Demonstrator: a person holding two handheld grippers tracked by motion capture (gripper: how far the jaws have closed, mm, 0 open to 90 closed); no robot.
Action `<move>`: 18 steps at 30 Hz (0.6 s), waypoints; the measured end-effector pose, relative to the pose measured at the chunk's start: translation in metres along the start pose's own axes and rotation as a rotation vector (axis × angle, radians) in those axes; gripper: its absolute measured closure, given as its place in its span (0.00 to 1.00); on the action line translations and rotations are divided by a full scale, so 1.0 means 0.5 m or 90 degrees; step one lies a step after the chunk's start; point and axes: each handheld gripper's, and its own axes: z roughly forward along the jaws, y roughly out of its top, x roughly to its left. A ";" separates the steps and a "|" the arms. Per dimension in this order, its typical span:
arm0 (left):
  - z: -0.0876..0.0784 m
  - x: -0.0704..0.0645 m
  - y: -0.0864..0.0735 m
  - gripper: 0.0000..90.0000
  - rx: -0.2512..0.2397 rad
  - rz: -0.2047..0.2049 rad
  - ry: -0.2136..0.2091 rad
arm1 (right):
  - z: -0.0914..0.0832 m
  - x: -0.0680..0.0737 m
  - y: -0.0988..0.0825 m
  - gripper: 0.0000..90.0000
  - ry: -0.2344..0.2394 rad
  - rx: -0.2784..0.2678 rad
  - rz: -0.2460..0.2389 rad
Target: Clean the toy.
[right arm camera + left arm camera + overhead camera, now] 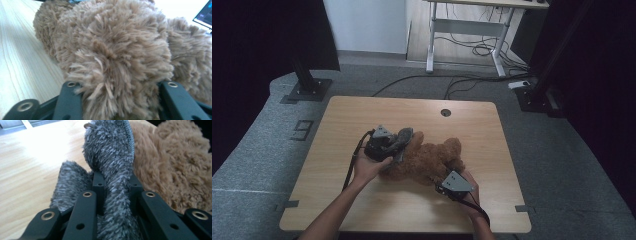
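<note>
On the wooden desk [362, 200] a brown teddy bear [432, 157] is laid on its side near the middle. A grey fuzzy cloth [112, 167], perhaps a small garment, is clamped between the jaws of the left tool [396, 142], just beside the bear's upper end. The right tool [447, 182] is set at the bear's lower end, and a plush limb is enclosed between its jaws, which appear pressed into the fur
</note>
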 end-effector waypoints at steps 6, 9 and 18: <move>-0.006 -0.016 -0.035 0.84 -0.014 0.004 -0.010 | -0.013 -0.007 -0.003 0.32 0.022 0.013 0.070; -0.014 -0.023 -0.054 0.84 -0.028 0.001 -0.017 | -0.032 -0.016 0.004 0.25 0.041 0.006 0.125; -0.035 -0.047 -0.095 0.84 -0.056 0.005 -0.028 | -0.065 -0.074 0.044 0.14 0.081 -0.019 0.259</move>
